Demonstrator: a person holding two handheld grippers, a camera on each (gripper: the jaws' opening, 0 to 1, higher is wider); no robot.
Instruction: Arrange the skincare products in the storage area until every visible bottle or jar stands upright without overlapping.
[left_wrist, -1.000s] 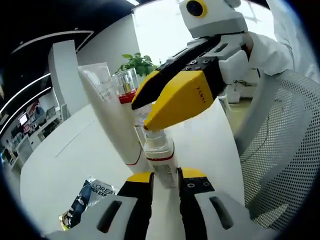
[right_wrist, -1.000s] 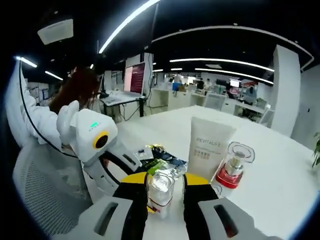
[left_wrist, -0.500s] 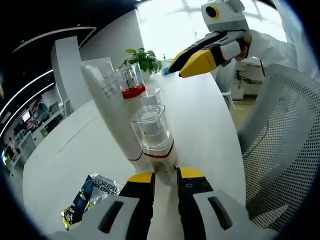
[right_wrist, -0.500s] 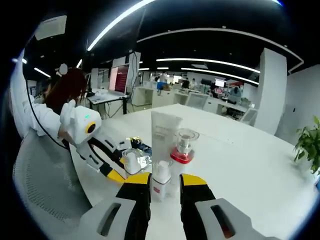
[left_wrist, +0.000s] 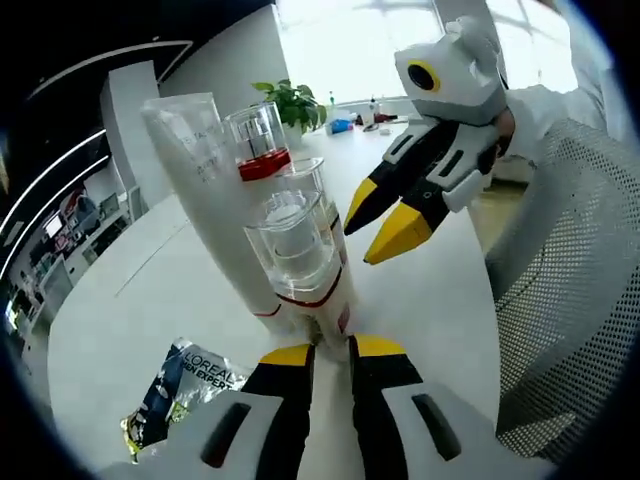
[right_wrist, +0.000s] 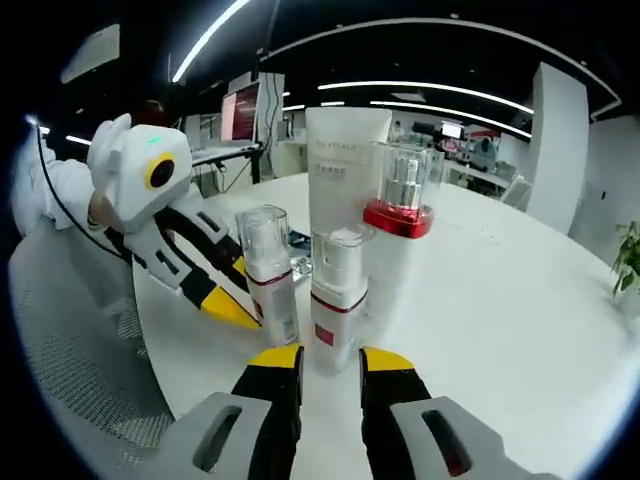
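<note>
On the white table (right_wrist: 520, 300) four skincare items stand upright in a tight cluster: a tall white tube (right_wrist: 345, 190) at the far side, a clear-capped bottle with a red collar (right_wrist: 400, 200) to its right, and two small clear-capped bottles with red bands nearer the camera, one on the left (right_wrist: 268, 270) and one on the right (right_wrist: 338, 295). In the left gripper view the same group crowds together, the nearest small bottle (left_wrist: 300, 260) just beyond the left gripper (left_wrist: 330, 365), whose jaws are nearly pressed together with nothing between them. The right gripper (right_wrist: 330, 365) has its jaws slightly apart and empty, the right-hand small bottle just ahead of the tips. A crumpled sachet (left_wrist: 180, 385) lies flat on the table to the near left of the group. The main risk, as I judge it, is the closeness: the bottles look narrow and top-heavy, so a gripper nudging one could topple it into its neighbours and bring several down. The left gripper's yellow tips sit right beside the left small bottle, so a careless pull away could clip it.
</note>
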